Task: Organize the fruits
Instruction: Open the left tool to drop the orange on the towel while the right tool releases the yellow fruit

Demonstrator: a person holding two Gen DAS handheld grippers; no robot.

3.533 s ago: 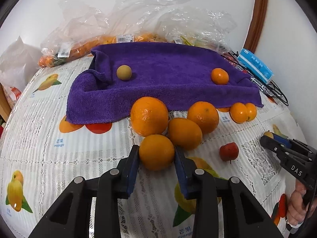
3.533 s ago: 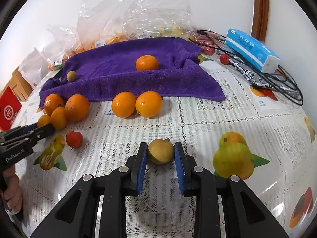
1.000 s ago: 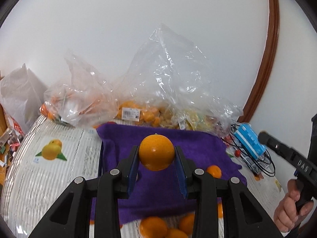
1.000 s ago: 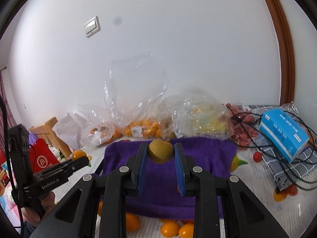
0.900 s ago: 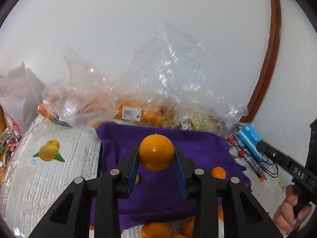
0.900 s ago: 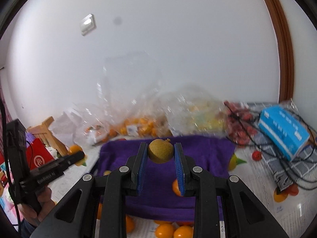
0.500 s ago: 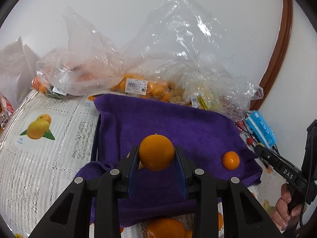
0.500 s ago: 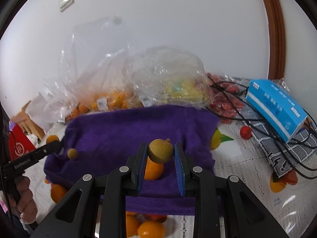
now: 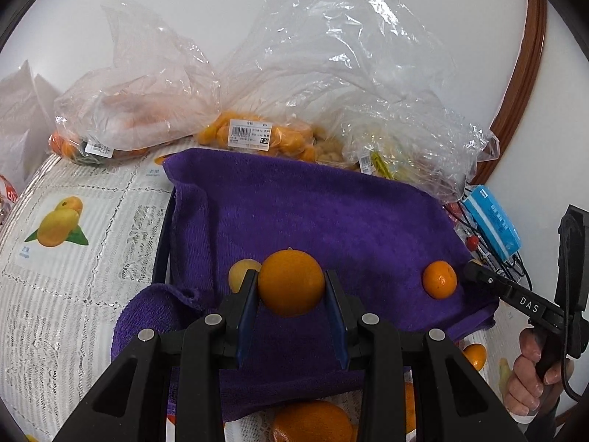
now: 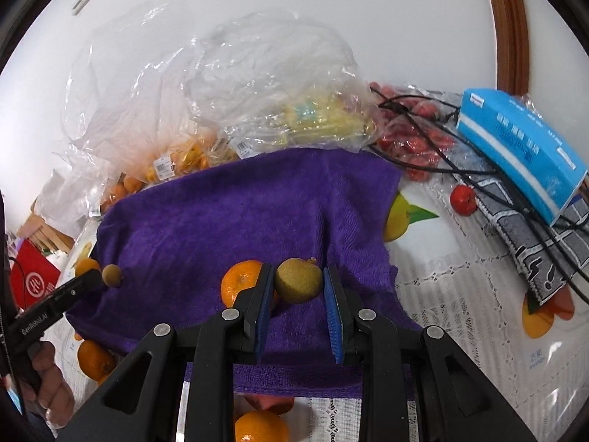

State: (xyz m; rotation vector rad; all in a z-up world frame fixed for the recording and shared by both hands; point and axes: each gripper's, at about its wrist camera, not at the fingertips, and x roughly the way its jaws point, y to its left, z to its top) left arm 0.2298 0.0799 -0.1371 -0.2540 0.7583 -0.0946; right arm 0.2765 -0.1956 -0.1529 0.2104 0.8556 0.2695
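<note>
My left gripper [image 9: 291,296] is shut on an orange [image 9: 291,283], held just above the purple towel [image 9: 331,217]. A small yellow-brown fruit [image 9: 241,272] lies on the towel just left of it, and a small orange [image 9: 439,279] sits to the right. In the right wrist view my right gripper [image 10: 299,289] is shut on a small yellow-green fruit [image 10: 297,280] over the towel [image 10: 228,221], with the small orange [image 10: 239,283] right beside its left finger. The other small fruit [image 10: 111,275] lies at the towel's left edge.
Clear plastic bags of fruit [image 9: 257,136] line the wall behind the towel. A blue box [image 10: 522,147], black cables [image 10: 478,169] and a red fruit [image 10: 463,199] lie to the right. Loose oranges [image 9: 313,420] rest on the tablecloth in front of the towel.
Both grippers have come down from high above the table to just over the towel, each still carrying its fruit. The towel and the fruits on it now fill the views.
</note>
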